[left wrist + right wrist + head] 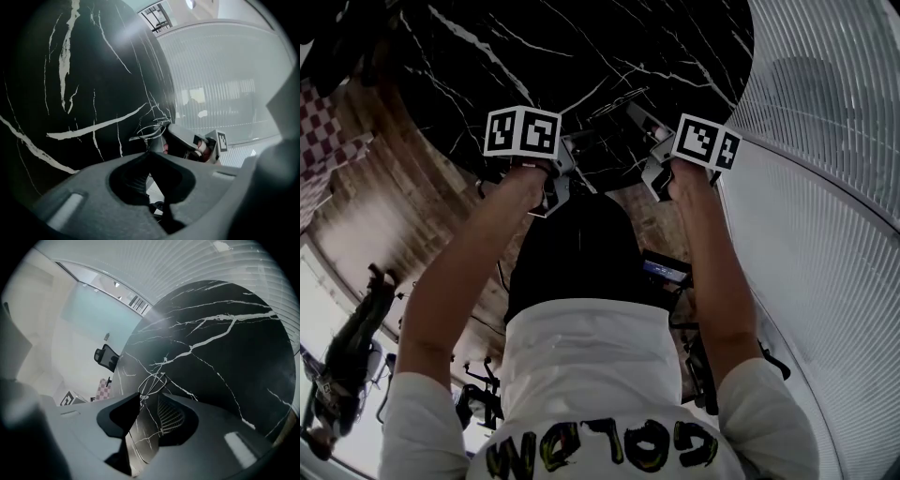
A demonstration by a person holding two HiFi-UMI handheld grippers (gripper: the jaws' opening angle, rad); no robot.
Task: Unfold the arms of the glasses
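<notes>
Just beyond the clenched left gripper and the released, wide-jawed right gripper, thin wire-framed glasses lie on a round black white-veined marble table.

- A black marble table with white veins fills the top of the frame.
- The left gripper and right gripper sit close together at upper centre, over the table's near edge.
- The thin wire glasses are only faintly visible between them.
- Forearms run down to a white shirt at the bottom.
- A ribbed white wall is on the right.
</notes>
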